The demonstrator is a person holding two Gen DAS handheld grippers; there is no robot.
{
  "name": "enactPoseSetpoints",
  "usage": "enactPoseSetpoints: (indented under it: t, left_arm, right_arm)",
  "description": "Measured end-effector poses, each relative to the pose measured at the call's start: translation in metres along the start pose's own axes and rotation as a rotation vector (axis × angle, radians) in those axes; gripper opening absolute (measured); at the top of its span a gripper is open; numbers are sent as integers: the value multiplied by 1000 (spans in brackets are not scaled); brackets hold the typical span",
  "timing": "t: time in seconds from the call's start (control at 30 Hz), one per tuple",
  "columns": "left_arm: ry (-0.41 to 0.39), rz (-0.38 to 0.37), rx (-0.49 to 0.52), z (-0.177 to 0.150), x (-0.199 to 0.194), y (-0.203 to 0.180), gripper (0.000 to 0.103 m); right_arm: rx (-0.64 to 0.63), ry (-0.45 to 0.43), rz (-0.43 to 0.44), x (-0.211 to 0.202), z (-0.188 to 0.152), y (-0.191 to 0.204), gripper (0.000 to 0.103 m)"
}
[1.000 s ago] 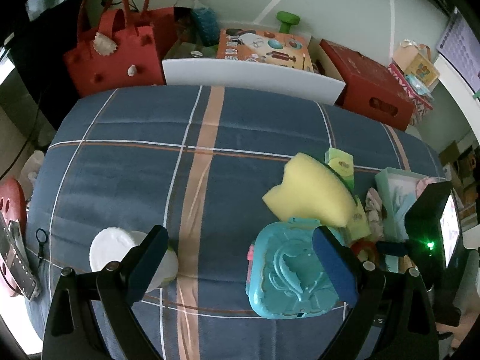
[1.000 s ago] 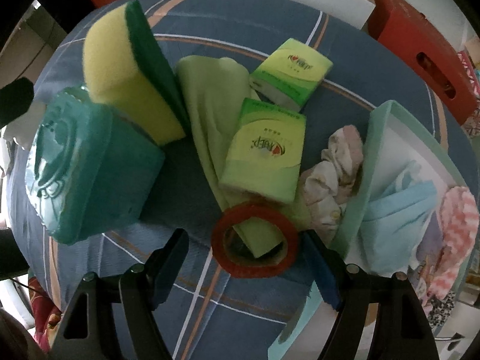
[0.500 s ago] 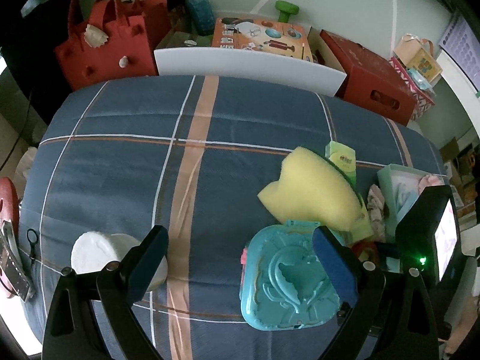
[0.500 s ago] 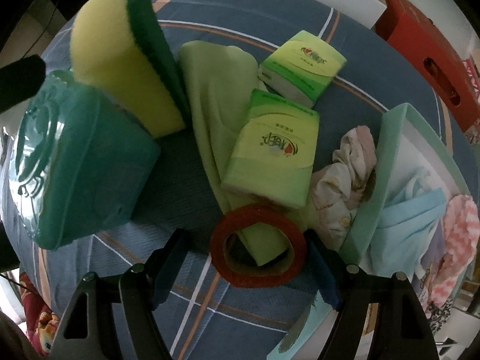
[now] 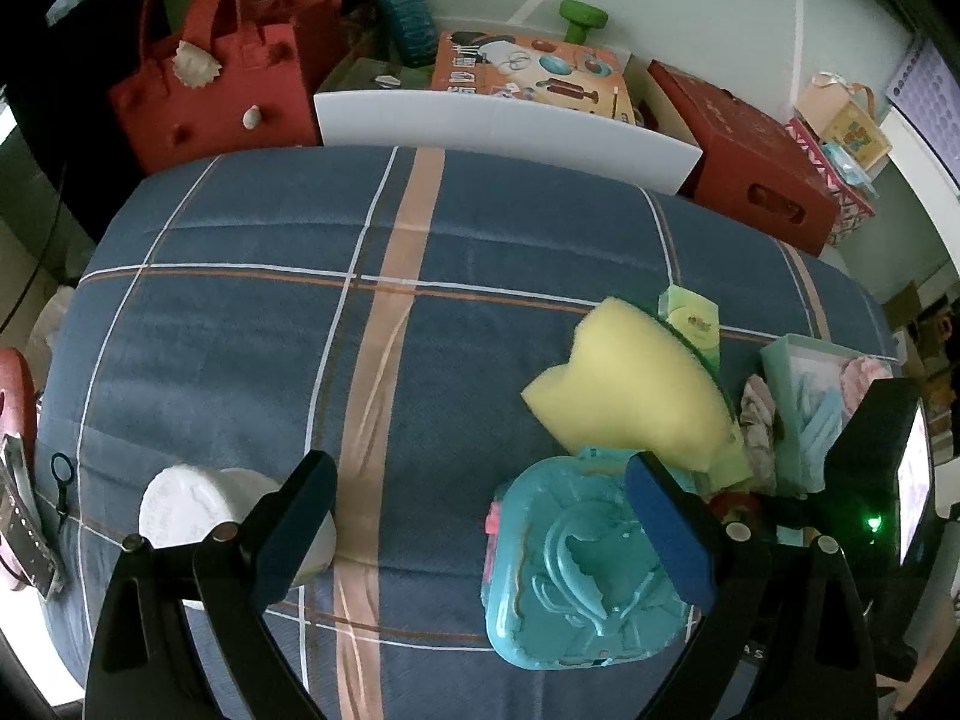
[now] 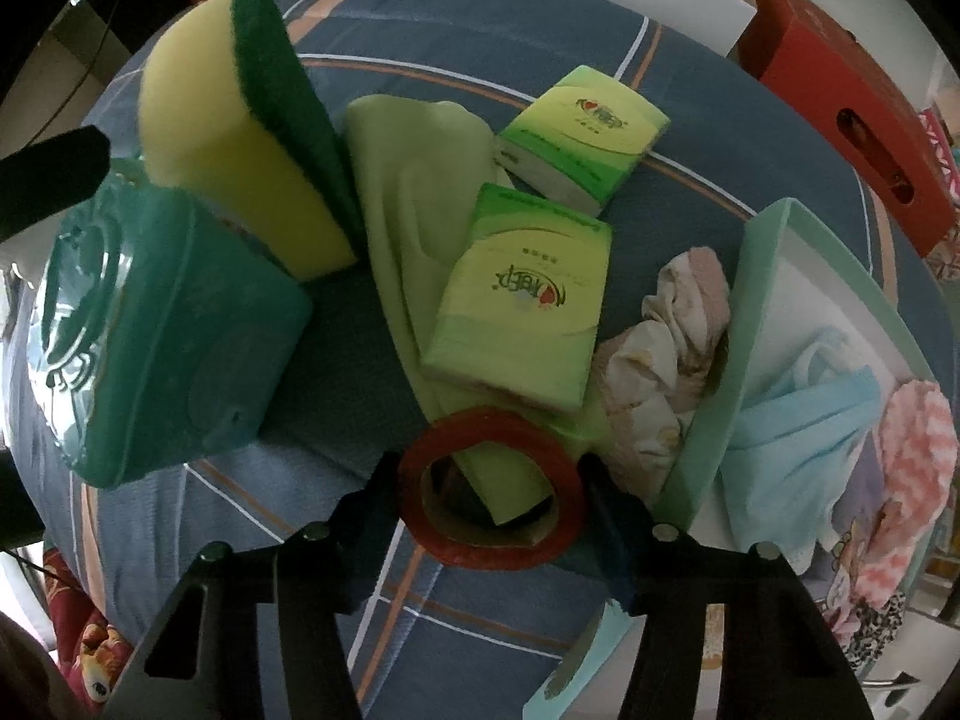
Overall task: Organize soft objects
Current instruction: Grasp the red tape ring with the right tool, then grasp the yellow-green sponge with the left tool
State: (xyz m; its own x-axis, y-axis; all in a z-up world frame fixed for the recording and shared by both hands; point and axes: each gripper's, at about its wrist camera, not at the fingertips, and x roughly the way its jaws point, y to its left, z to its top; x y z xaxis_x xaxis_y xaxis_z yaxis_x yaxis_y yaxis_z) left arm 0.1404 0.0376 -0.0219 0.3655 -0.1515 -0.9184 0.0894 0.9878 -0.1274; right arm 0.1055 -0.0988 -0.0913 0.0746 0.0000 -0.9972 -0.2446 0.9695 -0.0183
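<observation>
A yellow sponge with a green scrub side (image 6: 240,120) leans on a teal plastic case (image 6: 150,324); both also show in the left wrist view, sponge (image 5: 630,396) and case (image 5: 576,564). A light green cloth (image 6: 414,180) lies under two green tissue packs (image 6: 522,294) (image 6: 582,132). A pink-white scrunchie (image 6: 666,354) rests against the teal box (image 6: 738,312) holding blue and pink cloths (image 6: 804,420). My right gripper (image 6: 489,486) has its fingers at both sides of a red tape roll (image 6: 420,516). My left gripper (image 5: 480,516) is open and empty above the bedcover.
A white round jar (image 5: 186,510) lies by the left finger. A red felt bag (image 5: 222,84), a white board (image 5: 498,126), a toy box and a red carton (image 5: 750,162) stand beyond the far edge of the blue plaid cover (image 5: 300,330).
The right gripper has moved forward and narrowed onto the red tape roll. The left gripper has drifted slightly back and up, still open.
</observation>
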Motion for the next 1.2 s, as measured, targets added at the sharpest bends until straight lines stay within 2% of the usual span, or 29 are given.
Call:
enactPoseSetpoints:
  t: [0.2,0.57,0.83,1.2]
  left_arm:
    - [-8,-2,-7,1,-2,1,97]
    - [-30,-34,-32,4,-12,0,97]
    - [-42,-34,-21,6,-16,-13,97]
    - [-54,-66,11,13,-14,-45,97]
  right_arm:
    - [-1,-16,17,-7,-3,-4,60]
    - [28,-100,28,-58,-6,-33,60]
    - [44,-137,-9,-92,-17,-56,60]
    - [113,-141,-27,-98,-38,-95,60]
